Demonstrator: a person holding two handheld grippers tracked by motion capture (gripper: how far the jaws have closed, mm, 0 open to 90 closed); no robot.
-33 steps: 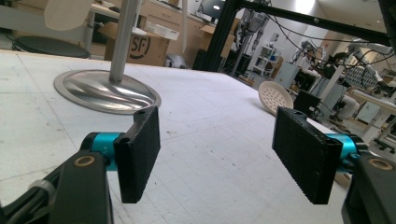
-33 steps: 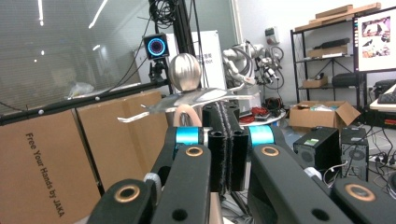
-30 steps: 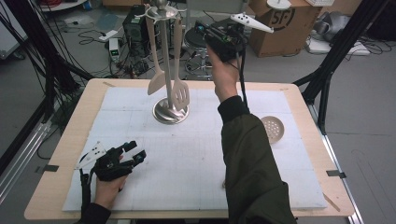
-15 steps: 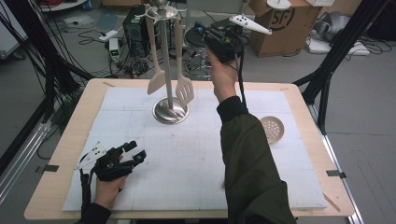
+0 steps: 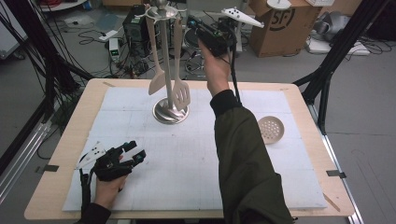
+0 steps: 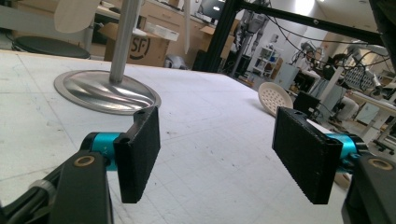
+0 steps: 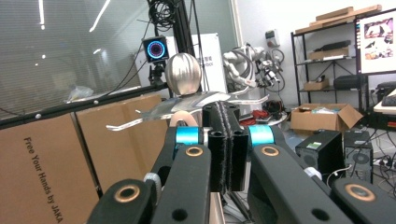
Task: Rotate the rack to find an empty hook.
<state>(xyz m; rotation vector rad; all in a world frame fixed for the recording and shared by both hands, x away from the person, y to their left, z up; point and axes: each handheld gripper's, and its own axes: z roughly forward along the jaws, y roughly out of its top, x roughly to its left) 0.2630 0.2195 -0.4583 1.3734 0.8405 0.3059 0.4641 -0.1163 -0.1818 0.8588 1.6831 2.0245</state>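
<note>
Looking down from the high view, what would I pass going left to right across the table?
Left gripper resting low on the white mat → utensil stand with a spoon and slotted spatula hanging → right gripper raised by the stand's top → round perforated disc.

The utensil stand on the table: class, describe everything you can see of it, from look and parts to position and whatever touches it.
The utensil stand looks like polished metal: a round, ridged base resting on the white mat towards the table's far side, an upright pole, hook arms and a ball knob on top. A pale spoon and a slotted turner hang from its hooks. The right hand-held gripper, jaws shut, is raised beside the top; contact cannot be judged.
</note>
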